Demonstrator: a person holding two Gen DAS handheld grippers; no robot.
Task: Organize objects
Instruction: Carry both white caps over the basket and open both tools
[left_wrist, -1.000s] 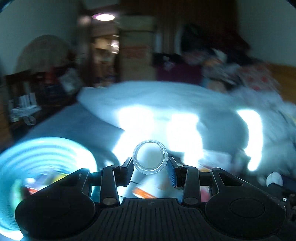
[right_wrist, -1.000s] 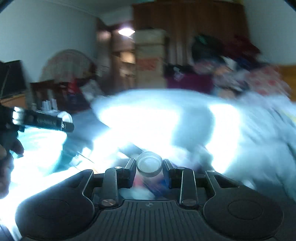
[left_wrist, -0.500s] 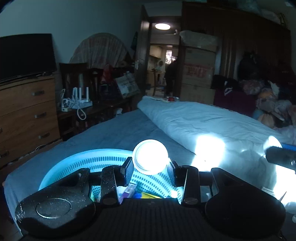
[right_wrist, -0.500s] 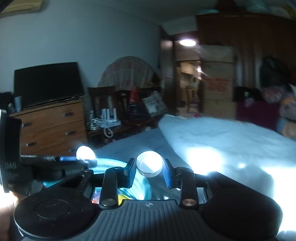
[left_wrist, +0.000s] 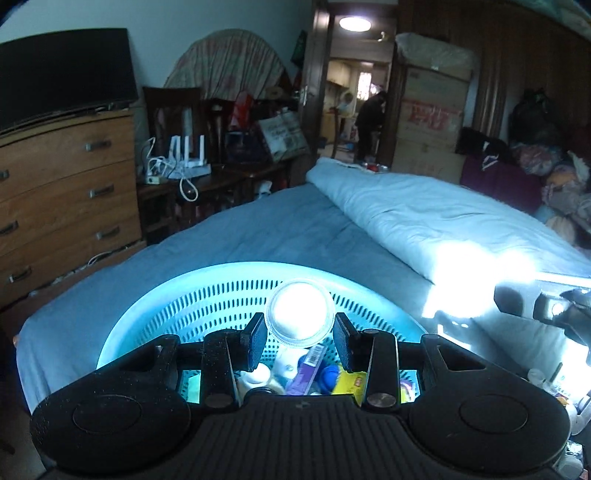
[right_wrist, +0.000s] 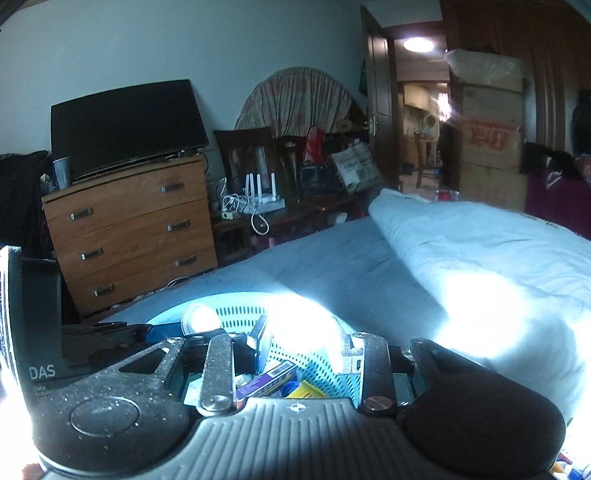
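Left gripper (left_wrist: 300, 334): narrowly parted, pads clamped on round white jar (left_wrist: 299, 313), base outward, held over near side of turquoise perforated basket (left_wrist: 236, 295). Right gripper (right_wrist: 301, 345): nearly closed, above same basket; contents between fingers lost in glare, hold cannot be told. Basket: on blue bedspread (left_wrist: 258, 229), containing purple box (left_wrist: 304, 371), yellow packet (left_wrist: 349, 382), small bottles. Folded pale quilt (left_wrist: 443, 221) beyond.

A blue-sheeted bed (left_wrist: 258, 236) bears a perforated turquoise basket (left_wrist: 155, 314) and rolled quilt (left_wrist: 424, 214).
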